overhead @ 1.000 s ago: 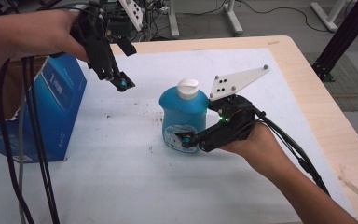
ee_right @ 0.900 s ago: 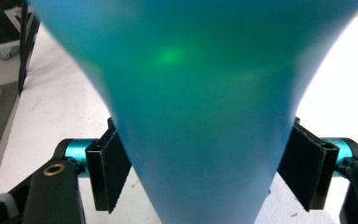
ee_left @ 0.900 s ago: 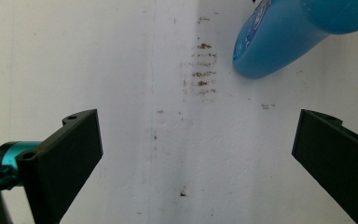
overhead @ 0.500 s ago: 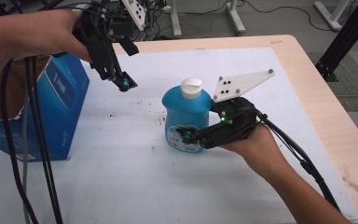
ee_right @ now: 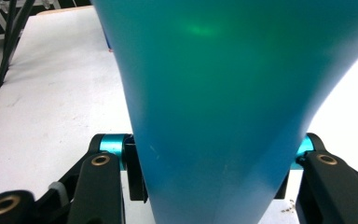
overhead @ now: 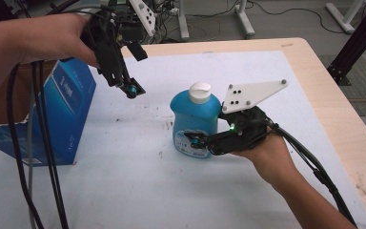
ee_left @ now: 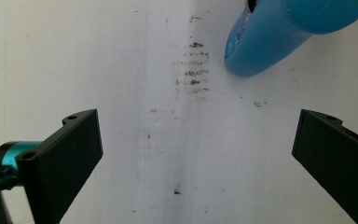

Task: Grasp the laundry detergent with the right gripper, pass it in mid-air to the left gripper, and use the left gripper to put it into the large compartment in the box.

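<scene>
The right gripper [overhead: 198, 141] has just closed, pinching the upright blue bottle [overhead: 195, 121] low on its body mid-desk, while the spread left gripper [overhead: 132, 90] hovers toward the far-left corner.

We see even, bright overhead light with soft shadows on the white bench [overhead: 138, 191]. A greenish glare spot sits on the blurred, too-close blue bottle [ee_right: 233, 93].

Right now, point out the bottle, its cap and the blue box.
bottle [overhead: 194, 119], high view, blue body above the label
cap [overhead: 199, 92], high view, white top
blue box [overhead: 69, 100], high view, side panel
</scene>
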`<state>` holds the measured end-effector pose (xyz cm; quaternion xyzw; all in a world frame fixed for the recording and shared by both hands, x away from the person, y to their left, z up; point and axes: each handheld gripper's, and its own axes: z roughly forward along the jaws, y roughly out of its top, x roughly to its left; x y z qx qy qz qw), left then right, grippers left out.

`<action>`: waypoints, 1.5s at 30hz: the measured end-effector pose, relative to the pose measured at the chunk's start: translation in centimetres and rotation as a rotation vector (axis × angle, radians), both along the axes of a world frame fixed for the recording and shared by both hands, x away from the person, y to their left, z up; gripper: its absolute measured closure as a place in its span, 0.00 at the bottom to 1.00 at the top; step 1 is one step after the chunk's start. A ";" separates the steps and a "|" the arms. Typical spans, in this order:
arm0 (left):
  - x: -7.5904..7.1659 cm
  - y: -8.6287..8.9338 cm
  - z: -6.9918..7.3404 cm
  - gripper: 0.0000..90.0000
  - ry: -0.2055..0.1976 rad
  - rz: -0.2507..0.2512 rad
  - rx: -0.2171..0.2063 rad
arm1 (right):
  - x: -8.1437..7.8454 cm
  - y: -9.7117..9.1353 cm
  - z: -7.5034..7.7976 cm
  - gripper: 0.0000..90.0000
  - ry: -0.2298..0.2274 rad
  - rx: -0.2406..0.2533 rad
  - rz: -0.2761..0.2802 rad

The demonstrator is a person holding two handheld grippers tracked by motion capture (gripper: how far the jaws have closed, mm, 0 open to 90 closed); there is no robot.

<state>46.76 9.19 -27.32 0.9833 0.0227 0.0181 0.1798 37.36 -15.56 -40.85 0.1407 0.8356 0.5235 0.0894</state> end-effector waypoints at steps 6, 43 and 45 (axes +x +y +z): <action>-1.6 -0.4 0.9 0.02 0.020 0.009 0.022 | 0.3 -0.9 2.1 0.52 0.007 0.039 0.017; -8.5 -4.0 4.6 0.02 0.078 -0.036 0.035 | -0.1 4.4 8.0 0.52 0.024 -0.101 0.298; -8.6 -4.2 4.6 0.02 0.080 -0.040 0.033 | -0.1 4.7 8.0 0.52 0.020 -0.106 0.301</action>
